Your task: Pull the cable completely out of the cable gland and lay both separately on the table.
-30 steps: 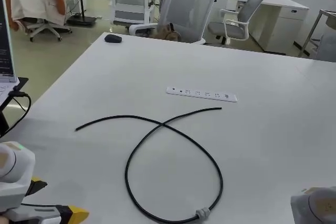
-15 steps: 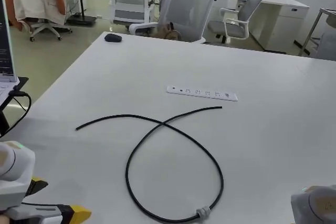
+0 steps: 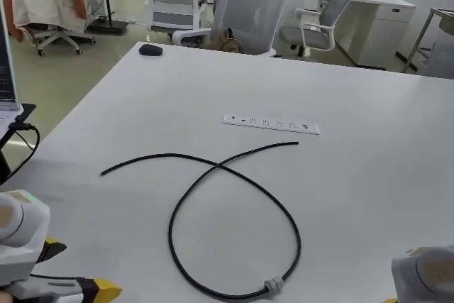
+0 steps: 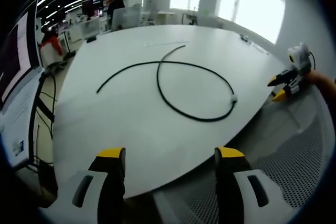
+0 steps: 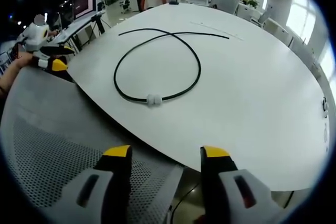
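Observation:
A black cable point(image 3: 213, 168) lies in one crossed loop on the white table point(image 3: 369, 175). A small grey cable gland point(image 3: 273, 287) sits threaded on it at the near side of the loop; it shows as gland point(image 4: 233, 98) and gland point(image 5: 153, 99) in the gripper views. My left gripper point(image 4: 170, 177) is open, off the table's near left edge, holding nothing. My right gripper point(image 5: 164, 174) is open too, off the near right edge, over a grey mesh chair back point(image 5: 58, 145). Both stand well short of the cable point(image 4: 173, 64).
A white power strip point(image 3: 271, 125) lies beyond the loop. A dark mouse point(image 3: 150, 50) rests near the far left corner. Office chairs point(image 3: 248, 15) stand behind the table. A laptop and cables point(image 3: 18, 129) are at the left.

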Tool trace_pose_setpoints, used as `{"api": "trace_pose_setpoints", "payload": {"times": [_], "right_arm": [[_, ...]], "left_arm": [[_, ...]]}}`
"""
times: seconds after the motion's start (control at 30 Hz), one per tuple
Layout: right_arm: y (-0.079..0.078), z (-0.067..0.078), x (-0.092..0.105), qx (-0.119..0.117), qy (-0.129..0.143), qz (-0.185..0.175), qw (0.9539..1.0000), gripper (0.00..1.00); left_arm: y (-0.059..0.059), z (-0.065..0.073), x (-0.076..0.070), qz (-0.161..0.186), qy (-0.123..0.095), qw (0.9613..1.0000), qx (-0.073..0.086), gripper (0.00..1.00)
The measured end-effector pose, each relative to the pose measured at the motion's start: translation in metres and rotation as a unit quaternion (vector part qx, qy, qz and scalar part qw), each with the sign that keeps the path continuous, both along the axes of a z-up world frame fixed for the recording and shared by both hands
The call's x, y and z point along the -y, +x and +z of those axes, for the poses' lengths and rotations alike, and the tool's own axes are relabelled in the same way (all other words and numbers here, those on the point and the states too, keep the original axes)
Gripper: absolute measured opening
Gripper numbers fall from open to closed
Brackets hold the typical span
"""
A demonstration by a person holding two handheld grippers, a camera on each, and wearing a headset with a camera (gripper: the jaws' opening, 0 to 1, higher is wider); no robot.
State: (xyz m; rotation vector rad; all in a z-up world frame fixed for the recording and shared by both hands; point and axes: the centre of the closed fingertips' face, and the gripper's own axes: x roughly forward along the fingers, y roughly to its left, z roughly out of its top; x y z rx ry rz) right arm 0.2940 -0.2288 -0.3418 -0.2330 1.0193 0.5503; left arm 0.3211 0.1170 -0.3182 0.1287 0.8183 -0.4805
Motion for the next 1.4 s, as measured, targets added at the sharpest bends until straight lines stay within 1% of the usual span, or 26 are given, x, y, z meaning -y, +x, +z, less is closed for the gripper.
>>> {"api": "trace_pose_setpoints", "payload": {"times": [0.1, 0.17, 0.23, 0.33, 0.37, 0.43, 0.47, 0.53, 0.57, 0.6, 0.63, 0.7, 0.73, 0.77, 0.87, 0.9, 0.97, 1.07, 1.13, 1.17, 1.23, 1.27, 1.3, 1.33, 1.37, 1.4], "right_arm": [[0.002, 0.001, 0.000, 0.002, -0.001, 0.003, 1.0000, 0.56], [0.001, 0.001, -0.002, 0.001, 0.003, 0.005, 1.0000, 0.55], [0.002, 0.001, -0.001, 0.002, 0.006, 0.002, 1.0000, 0.55], [0.003, 0.003, -0.003, 0.005, 0.016, 0.000, 0.9999, 0.55], [0.003, 0.002, -0.003, 0.004, 0.017, 0.000, 0.9998, 0.55], [0.003, 0.003, -0.004, 0.005, 0.019, 0.000, 0.9998, 0.55], [0.003, 0.003, -0.004, 0.006, 0.020, -0.001, 0.9998, 0.54], [0.004, 0.004, -0.005, 0.008, 0.021, -0.001, 0.9997, 0.55], [0.004, 0.004, -0.005, 0.009, 0.021, -0.001, 0.9997, 0.55], [0.004, 0.004, -0.005, 0.009, 0.021, -0.001, 0.9997, 0.55], [0.004, 0.004, -0.005, 0.010, 0.021, -0.001, 0.9997, 0.55], [0.004, 0.004, -0.004, 0.010, 0.018, 0.000, 0.9998, 0.55], [0.004, 0.004, -0.004, 0.010, 0.017, 0.000, 0.9998, 0.55], [0.004, 0.003, -0.003, 0.010, 0.015, 0.001, 0.9998, 0.55], [0.004, 0.003, -0.004, 0.009, 0.010, 0.010, 0.9999, 0.55], [0.004, 0.002, -0.005, 0.008, 0.007, 0.014, 0.9998, 0.55], [0.003, 0.002, -0.005, 0.007, 0.003, 0.019, 0.9998, 0.55], [0.003, 0.002, -0.005, 0.007, 0.004, 0.019, 0.9998, 0.53], [0.003, 0.003, -0.007, 0.007, 0.011, 0.021, 0.9997, 0.51], [0.003, 0.003, -0.007, 0.007, 0.011, 0.020, 0.9997, 0.50], [0.003, 0.002, -0.005, 0.007, 0.008, 0.017, 0.9998, 0.50], [0.002, 0.002, -0.005, 0.007, 0.008, 0.017, 0.9998, 0.50], [0.002, 0.002, -0.005, 0.006, 0.009, 0.016, 0.9998, 0.49], [0.002, 0.002, -0.005, 0.006, 0.010, 0.015, 0.9998, 0.49], [0.002, 0.002, -0.005, 0.005, 0.010, 0.015, 0.9998, 0.48], [0.001, 0.002, -0.004, 0.004, 0.009, 0.016, 0.9998, 0.47]], "left_arm": [[-0.001, 0.001, 0.005, -0.024, 0.017, 0.9996, 0.003, 0.70], [-0.005, -0.001, 0.006, -0.057, 0.057, 0.9967, -0.001, 0.68], [-0.006, 0.002, 0.008, -0.078, 0.082, 0.9936, 0.005, 0.65], [-0.006, 0.008, 0.020, -0.105, 0.079, 0.9913, 0.009, 0.60], [-0.005, 0.011, 0.026, -0.116, 0.080, 0.9899, 0.009, 0.56], [0.000, 0.020, 0.038, -0.148, 0.091, 0.9846, 0.019, 0.52], [0.004, 0.023, 0.043, -0.152, 0.093, 0.9838, 0.022, 0.50], [0.012, 0.031, 0.066, -0.172, 0.068, 0.9823, 0.032, 0.50], [0.014, 0.033, 0.076, -0.182, 0.059, 0.9809, 0.032, 0.49], [0.017, 0.036, 0.090, -0.199, 0.048, 0.9783, 0.035, 0.49], [0.018, 0.036, 0.099, -0.207, 0.042, 0.9769, 0.032, 0.49], [0.020, 0.034, 0.123, -0.239, 0.038, 0.9699, 0.028, 0.50], [0.021, 0.033, 0.136, -0.257, 0.040, 0.9652, 0.028, 0.49], [0.021, 0.031, 0.145, -0.269, 0.039, 0.9620, 0.027, 0.49], [0.016, 0.022, 0.172, -0.303, 0.037, 0.9523, 0.005, 0.50], [0.016, 0.020, 0.184, -0.317, 0.032, 0.9478, 0.005, 0.51], [0.017, 0.017, 0.197, -0.328, 0.026, 0.9445, 0.005, 0.51], [0.021, 0.007, 0.217, -0.347, 0.023, 0.9375, -0.008, 0.48], [0.027, -0.004, 0.229, -0.354, 0.026, 0.9349, -0.015, 0.38], [0.029, -0.013, 0.234, -0.354, 0.028, 0.9345, -0.030, 0.34], [0.035, -0.026, 0.245, -0.354, 0.028, 0.9342, -0.034, 0.33], [0.037, -0.032, 0.249, -0.349, 0.027, 0.9360, -0.040, 0.33], [0.038, -0.039, 0.253, -0.348, 0.029, 0.9360, -0.045, 0.33], [0.038, -0.049, 0.257, -0.352, 0.036, 0.9339, -0.054, 0.33], [0.039, -0.055, 0.259, -0.353, 0.042, 0.9331, -0.057, 0.33], [0.040, -0.064, 0.261, -0.350, 0.049, 0.9335, -0.062, 0.33]]}}
